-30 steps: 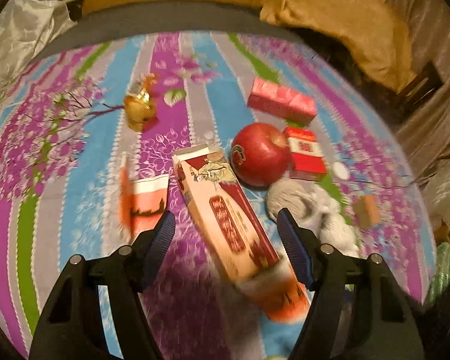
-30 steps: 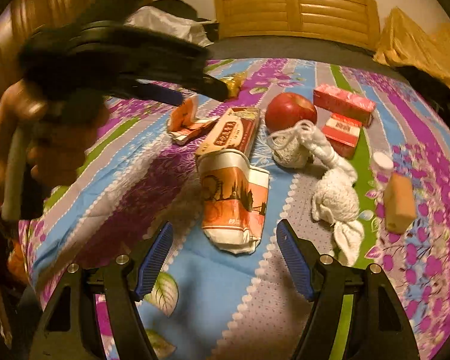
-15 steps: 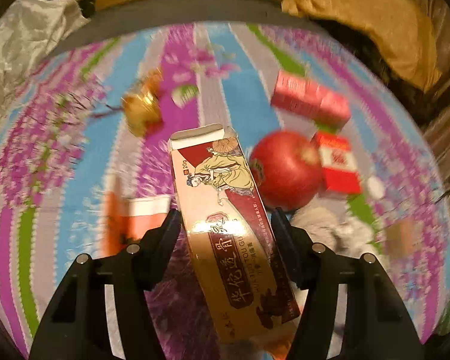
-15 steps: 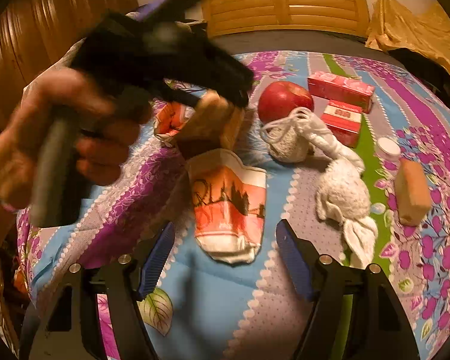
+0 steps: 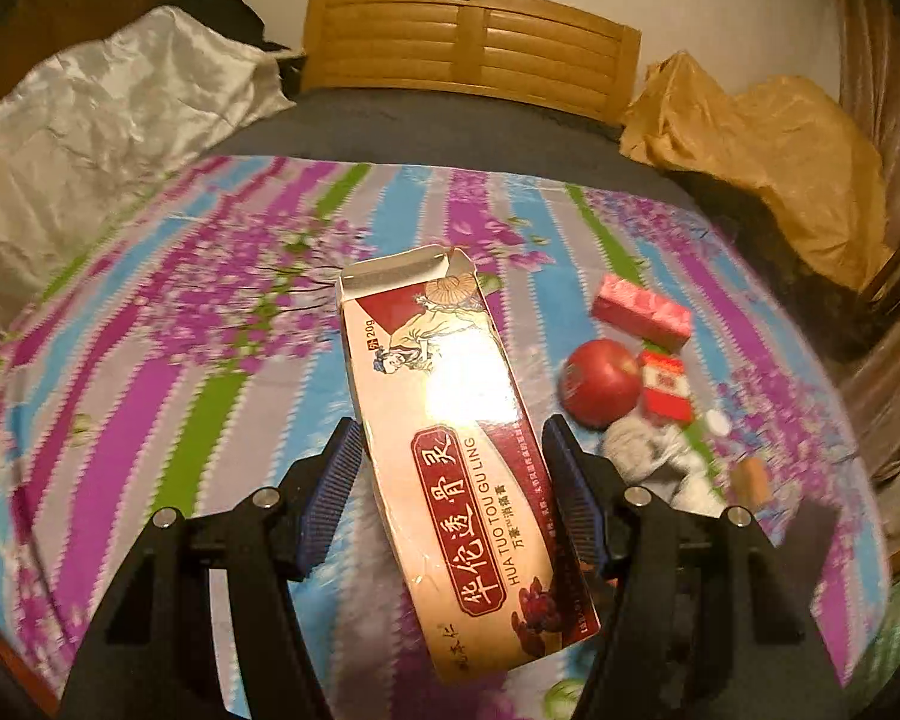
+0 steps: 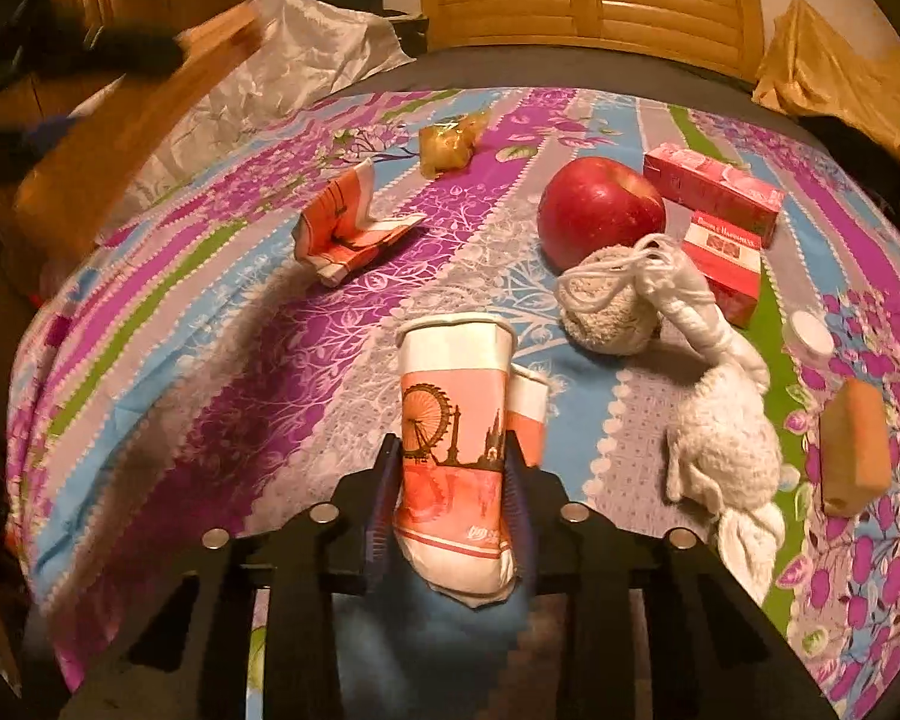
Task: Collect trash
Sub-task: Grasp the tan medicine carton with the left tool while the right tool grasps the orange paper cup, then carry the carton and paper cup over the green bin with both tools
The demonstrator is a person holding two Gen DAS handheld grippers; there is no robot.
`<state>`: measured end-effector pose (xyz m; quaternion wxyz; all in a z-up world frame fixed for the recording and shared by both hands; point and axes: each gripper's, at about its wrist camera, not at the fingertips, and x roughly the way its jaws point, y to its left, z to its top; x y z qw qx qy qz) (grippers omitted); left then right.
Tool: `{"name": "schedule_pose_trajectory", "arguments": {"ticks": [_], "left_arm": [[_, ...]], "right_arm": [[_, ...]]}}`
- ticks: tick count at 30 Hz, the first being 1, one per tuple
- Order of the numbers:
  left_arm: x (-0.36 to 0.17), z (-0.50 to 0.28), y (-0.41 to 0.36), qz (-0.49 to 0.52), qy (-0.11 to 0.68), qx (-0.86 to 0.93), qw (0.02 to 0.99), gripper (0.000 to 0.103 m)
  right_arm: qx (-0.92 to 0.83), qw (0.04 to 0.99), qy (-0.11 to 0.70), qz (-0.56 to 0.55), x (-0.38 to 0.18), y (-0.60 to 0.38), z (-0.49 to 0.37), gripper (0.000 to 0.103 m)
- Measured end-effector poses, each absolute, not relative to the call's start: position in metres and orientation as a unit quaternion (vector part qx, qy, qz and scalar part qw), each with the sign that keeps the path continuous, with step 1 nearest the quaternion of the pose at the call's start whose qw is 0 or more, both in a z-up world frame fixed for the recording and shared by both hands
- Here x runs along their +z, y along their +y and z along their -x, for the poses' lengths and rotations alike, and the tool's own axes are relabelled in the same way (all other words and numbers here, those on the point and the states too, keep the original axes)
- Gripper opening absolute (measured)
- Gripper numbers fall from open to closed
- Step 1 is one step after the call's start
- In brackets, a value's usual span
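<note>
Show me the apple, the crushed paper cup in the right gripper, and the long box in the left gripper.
apple [image 6: 600, 213], right wrist view, red front.
crushed paper cup [image 6: 453, 420], right wrist view, printed side.
long box [image 5: 450, 438], left wrist view, printed face.

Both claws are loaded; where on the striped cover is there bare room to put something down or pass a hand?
Bare: the left side of the striped floral bedcover, from the crushed orange paper cup down to the near edge. Also the far strip beyond the gold foil wrapper. Crowded: the right side, around the red apple, pink boxes, white knitted bundle and tan block.
</note>
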<state>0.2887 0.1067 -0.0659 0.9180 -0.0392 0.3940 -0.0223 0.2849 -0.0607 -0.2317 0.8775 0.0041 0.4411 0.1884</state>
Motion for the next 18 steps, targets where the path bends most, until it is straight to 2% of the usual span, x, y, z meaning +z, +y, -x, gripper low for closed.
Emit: {"name": "schedule_pose_trajectory", "arguments": {"ticks": [18], "left_arm": [[-0.041,-0.205,0.04,-0.064,0.333,0.016,0.941,0.06]], "right_arm": [[0.169,0.919,0.356,-0.032,-0.106,-0.111,-0.166,0.032]]}}
